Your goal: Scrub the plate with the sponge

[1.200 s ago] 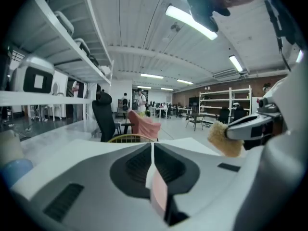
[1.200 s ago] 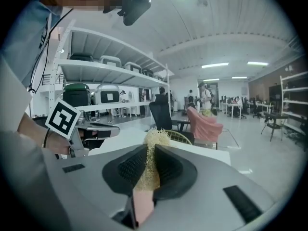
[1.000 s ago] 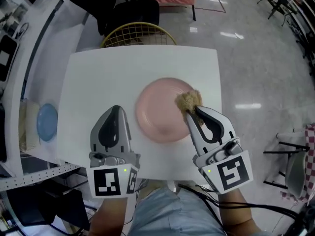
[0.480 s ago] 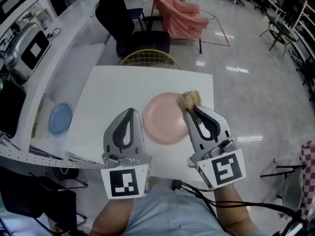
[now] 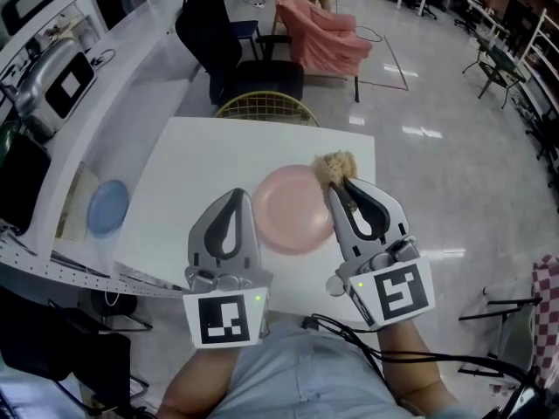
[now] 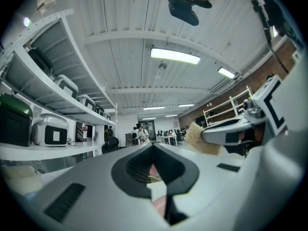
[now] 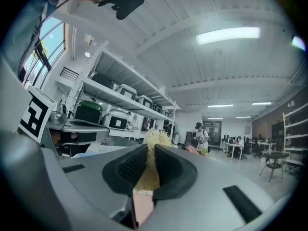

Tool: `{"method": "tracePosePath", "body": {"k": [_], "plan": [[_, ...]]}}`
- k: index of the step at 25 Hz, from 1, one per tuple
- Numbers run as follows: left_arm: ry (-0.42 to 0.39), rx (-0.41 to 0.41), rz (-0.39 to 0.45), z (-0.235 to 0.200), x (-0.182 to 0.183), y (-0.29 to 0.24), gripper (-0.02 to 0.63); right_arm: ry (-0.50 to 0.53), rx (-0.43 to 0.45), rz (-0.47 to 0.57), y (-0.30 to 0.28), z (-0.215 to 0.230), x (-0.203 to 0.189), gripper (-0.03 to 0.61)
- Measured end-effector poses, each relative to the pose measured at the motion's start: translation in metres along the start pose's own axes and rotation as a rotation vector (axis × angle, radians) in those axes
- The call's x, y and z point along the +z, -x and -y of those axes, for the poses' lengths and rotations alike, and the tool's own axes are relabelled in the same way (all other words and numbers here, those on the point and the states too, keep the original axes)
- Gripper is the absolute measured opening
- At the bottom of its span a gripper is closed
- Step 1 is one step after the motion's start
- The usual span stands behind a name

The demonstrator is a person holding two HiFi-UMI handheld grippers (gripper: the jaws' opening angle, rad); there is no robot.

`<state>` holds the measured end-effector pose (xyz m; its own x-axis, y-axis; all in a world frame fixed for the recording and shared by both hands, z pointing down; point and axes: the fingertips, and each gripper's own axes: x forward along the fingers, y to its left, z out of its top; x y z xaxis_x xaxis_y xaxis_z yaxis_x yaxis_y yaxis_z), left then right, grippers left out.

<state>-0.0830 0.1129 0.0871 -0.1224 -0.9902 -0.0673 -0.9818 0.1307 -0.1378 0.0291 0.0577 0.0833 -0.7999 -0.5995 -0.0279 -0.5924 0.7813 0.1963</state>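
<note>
A pink plate (image 5: 288,209) lies on the white table (image 5: 192,173), right of its middle. My right gripper (image 5: 340,185) is shut on a tan, frayed sponge (image 5: 334,167), held up over the plate's far right rim. In the right gripper view the sponge (image 7: 150,170) is pinched between the dark pads (image 7: 129,166) and sticks out past the tips. My left gripper (image 5: 234,197) is shut and holds nothing, raised over the plate's left side. The left gripper view shows the sponge (image 6: 198,138) in the right gripper (image 6: 230,133) at the right.
A blue plate (image 5: 108,208) lies on the side counter at the left, beyond a silver appliance (image 5: 51,78). A yellow wire chair (image 5: 266,106) stands at the table's far edge, with a black chair (image 5: 210,35) and a pink-draped chair (image 5: 319,31) behind. Cables (image 5: 384,347) trail near my body.
The head view has pulled back and shows more of the room. Both grippers stay shut, and the sponge has shifted from the plate's right side to its far right rim.
</note>
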Motion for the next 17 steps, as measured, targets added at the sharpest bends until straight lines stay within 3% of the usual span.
{"method": "tracePosePath", "body": {"k": [17], "plan": [[-0.01,-0.009,-0.029,-0.005,-0.01,-0.003,0.014,-0.01,0.04,0.01,-0.017,-0.01,-0.003,0.054]]}}
